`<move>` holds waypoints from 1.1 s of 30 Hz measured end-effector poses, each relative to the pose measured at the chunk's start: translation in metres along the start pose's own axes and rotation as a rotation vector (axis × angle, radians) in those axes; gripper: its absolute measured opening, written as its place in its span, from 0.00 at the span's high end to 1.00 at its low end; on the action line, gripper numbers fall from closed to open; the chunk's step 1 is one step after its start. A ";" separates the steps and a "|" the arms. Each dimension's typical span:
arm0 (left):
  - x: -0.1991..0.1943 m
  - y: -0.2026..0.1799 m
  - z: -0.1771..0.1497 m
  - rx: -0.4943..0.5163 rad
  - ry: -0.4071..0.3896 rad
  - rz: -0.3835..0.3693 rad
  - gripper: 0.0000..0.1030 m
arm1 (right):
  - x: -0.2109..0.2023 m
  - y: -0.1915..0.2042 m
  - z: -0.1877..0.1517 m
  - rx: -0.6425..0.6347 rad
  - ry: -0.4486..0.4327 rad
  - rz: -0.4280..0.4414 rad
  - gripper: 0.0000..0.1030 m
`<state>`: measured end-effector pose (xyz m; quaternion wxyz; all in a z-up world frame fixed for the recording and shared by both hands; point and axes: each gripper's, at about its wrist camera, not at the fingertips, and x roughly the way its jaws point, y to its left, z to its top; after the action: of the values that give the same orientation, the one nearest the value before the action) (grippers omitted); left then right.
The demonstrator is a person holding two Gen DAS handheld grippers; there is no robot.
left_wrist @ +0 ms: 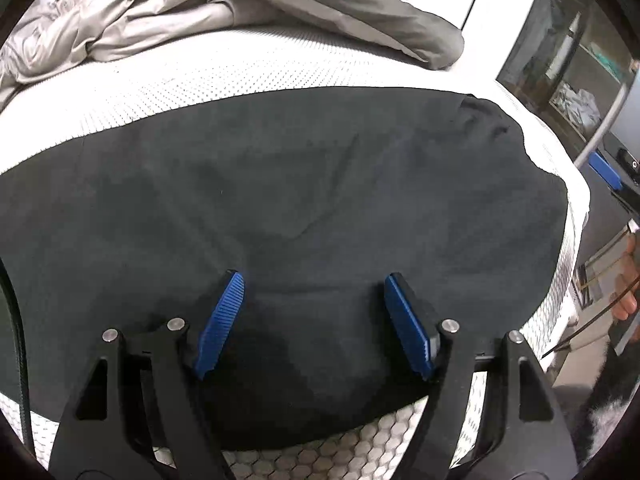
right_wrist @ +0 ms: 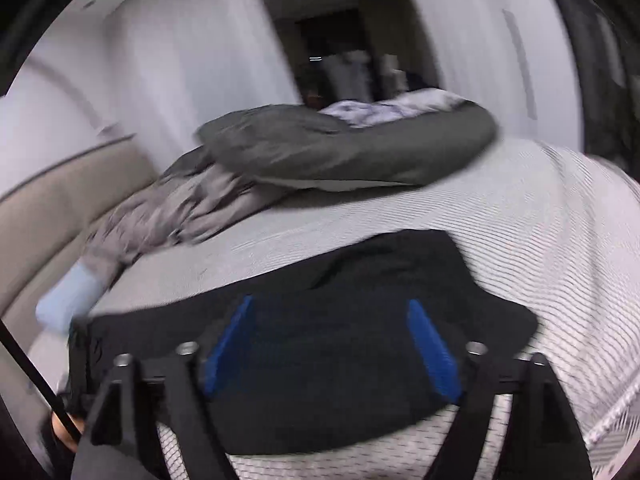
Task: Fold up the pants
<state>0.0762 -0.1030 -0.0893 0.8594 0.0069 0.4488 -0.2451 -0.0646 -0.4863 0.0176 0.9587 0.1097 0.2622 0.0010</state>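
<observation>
Dark pants lie spread flat on a white mesh mattress; they also show in the right wrist view, which is blurred. My left gripper is open and empty, its blue pads just above the near part of the pants. My right gripper is open and empty above the pants' near edge. A blue pad of the right gripper shows at the right edge of the left wrist view, off the mattress corner.
A crumpled grey duvet and a dark grey pillow lie at the far side of the mattress. A beige headboard stands at left. A glass cabinet stands right of the bed.
</observation>
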 end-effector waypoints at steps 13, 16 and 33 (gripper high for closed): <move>-0.049 0.085 -0.040 -0.047 -0.027 0.056 0.31 | 0.113 0.036 -0.059 -0.287 0.363 -0.256 0.16; -0.072 0.124 -0.054 -0.122 -0.033 0.113 0.30 | 0.107 0.012 -0.054 -0.252 0.335 -0.401 0.16; -0.202 0.382 -0.120 -0.882 -0.345 0.178 0.52 | 0.104 0.044 -0.034 -0.173 0.271 -0.278 0.16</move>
<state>0.0510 0.3450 -0.0835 0.8598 -0.3609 0.3585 0.0455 0.0102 -0.4300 -0.0543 0.9115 -0.0115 0.4003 -0.0940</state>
